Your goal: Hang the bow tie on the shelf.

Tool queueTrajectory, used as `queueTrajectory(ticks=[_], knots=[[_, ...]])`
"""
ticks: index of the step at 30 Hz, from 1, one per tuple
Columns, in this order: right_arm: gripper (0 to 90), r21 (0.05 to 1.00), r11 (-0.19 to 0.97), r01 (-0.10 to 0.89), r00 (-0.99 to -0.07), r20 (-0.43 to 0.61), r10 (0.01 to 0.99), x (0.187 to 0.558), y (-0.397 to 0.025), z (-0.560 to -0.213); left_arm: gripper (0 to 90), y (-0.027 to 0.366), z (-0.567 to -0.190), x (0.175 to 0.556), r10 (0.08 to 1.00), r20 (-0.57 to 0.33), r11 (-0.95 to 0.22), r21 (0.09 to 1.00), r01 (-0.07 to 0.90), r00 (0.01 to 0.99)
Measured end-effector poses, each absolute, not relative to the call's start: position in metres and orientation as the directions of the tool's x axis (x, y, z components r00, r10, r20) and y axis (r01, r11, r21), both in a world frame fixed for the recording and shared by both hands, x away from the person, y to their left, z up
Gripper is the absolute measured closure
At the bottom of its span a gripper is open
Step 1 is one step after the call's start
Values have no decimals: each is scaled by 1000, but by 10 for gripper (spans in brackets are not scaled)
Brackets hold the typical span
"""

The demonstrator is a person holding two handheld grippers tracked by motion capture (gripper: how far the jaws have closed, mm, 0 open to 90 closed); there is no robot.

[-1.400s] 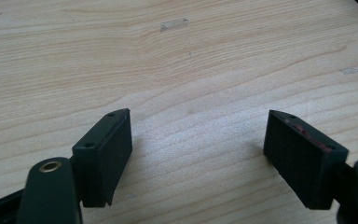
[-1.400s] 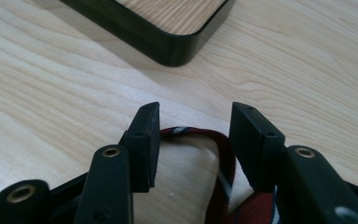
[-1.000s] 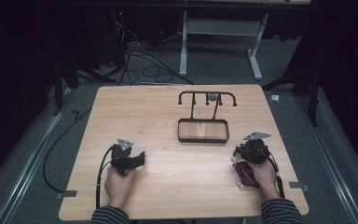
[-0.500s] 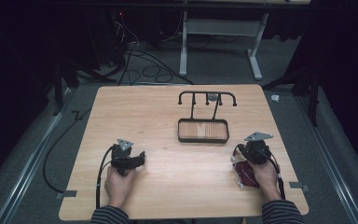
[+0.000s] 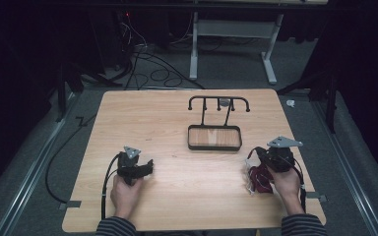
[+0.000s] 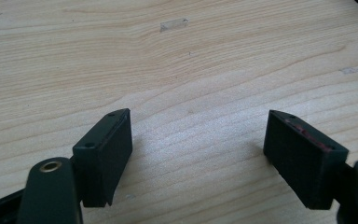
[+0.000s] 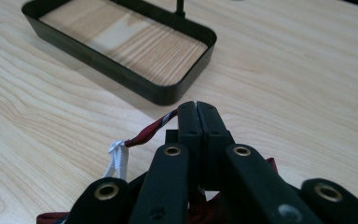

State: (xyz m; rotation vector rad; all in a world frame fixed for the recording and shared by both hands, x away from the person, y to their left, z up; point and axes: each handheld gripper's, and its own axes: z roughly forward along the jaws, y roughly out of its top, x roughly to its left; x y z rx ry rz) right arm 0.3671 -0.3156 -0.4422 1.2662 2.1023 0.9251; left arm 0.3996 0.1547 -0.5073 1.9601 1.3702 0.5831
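My right gripper (image 5: 257,153) is near the table's right front, shut on a dark red cord (image 7: 147,131) that ends in a white loop (image 7: 116,158). The rest of the red cord bundle (image 5: 258,178) lies on the wood under the hand. A black hook rack (image 5: 219,102) rises from a low black tray (image 5: 214,146) just ahead of that gripper; the tray rim (image 7: 121,74) is close in front of the shut jaws. My left gripper (image 5: 148,168) rests at the left front, open, with bare wood between its jaws (image 6: 198,126).
The wooden table (image 5: 142,123) stands on grey carpet, with cables (image 5: 142,64) and a white desk frame (image 5: 236,29) behind it. A small white scrap (image 5: 290,103) lies on the floor off the table's far right corner.
The right hand has shifted very slightly with the cord still in its jaws. The left gripper has stayed where it was.
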Motion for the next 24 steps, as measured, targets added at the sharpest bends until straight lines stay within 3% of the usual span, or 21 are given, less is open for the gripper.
queueTrajectory(ticks=[24], knots=[[900,850,333,409,-455,-127,881,352,-296,-385,241,155,-507,400,936,-15,-228,735,638,352]])
